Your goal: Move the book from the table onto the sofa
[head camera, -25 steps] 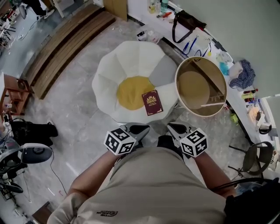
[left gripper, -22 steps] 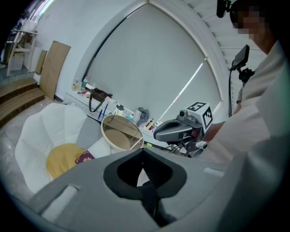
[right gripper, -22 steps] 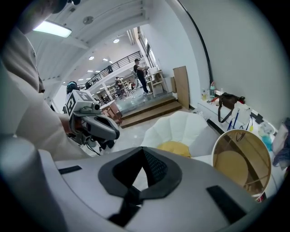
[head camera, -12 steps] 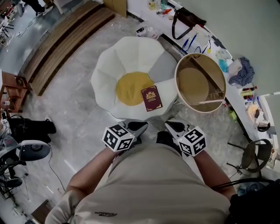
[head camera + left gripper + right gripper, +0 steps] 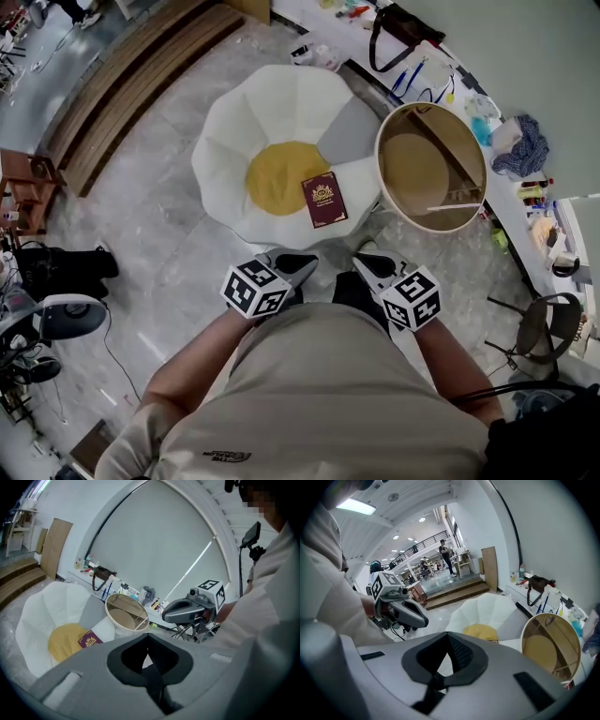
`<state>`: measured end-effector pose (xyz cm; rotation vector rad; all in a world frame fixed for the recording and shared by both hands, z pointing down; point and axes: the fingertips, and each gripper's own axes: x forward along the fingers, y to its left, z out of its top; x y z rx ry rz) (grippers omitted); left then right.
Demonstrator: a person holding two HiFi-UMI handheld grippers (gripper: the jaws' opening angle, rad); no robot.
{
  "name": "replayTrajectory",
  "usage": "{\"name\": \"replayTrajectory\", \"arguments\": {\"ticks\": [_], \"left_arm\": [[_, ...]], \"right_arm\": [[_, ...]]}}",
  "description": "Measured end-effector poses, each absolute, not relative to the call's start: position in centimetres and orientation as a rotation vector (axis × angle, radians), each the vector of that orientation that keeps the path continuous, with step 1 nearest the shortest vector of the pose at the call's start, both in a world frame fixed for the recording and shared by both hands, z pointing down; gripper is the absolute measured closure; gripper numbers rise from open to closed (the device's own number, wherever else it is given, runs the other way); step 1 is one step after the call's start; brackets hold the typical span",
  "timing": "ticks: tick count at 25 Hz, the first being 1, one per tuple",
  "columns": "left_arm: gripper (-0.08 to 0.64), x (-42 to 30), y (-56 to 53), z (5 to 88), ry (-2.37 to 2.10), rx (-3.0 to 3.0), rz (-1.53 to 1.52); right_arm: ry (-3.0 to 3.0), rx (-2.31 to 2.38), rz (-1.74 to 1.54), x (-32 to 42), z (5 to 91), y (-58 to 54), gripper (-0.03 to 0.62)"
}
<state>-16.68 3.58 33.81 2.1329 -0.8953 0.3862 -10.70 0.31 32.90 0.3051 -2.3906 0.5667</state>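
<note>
Grey, veined stone floor [image 5: 159, 234] fills the room, with two long wooden steps [image 5: 122, 84] at the far left and one white counter [image 5: 441, 75] running along the far right wall. One dark handbag [image 5: 398, 42] with a looped strap stands on that counter.

One sofa [image 5: 234, 141] sits in the middle of the floor. It is white and smooth, shaped like a flower with rounded, scalloped petals. At its centre is a single round mustard-yellow cushion [image 5: 277, 178], and one grey panel [image 5: 352, 141] sits on its far right side.

The one book [image 5: 324, 199] lies flat on the near right part of the sofa, half on the yellow cushion and half on a white petal. It is a thin rectangle with a maroon cover and a gold emblem.

Just to the right of the sofa stands one round tabletop [image 5: 412, 178]. It is amber and see-through with a pale rim, and nothing of the task lies on it.

Two tongs are held close to the person's body at the near edge, side by side and well apart from the book. The left tongs [image 5: 298, 265] have their grey, padded tips pressed together with nothing between them. The right tongs [image 5: 373, 266] are likewise closed and empty. There are two marker cubes, one on each [image 5: 255, 289] [image 5: 412, 298], white with black squares.
</note>
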Motion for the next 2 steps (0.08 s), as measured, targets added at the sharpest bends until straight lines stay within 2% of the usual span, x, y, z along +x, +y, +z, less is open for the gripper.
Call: {"name": "replayTrajectory", "arguments": {"ticks": [2], "left_arm": [[0.552, -16.68, 3.39, 34.2, -0.893, 2.131, 0.386]], "right_arm": [[-2.387, 0.308, 0.566, -10.64, 33.3, 0.11, 0.58]]}}
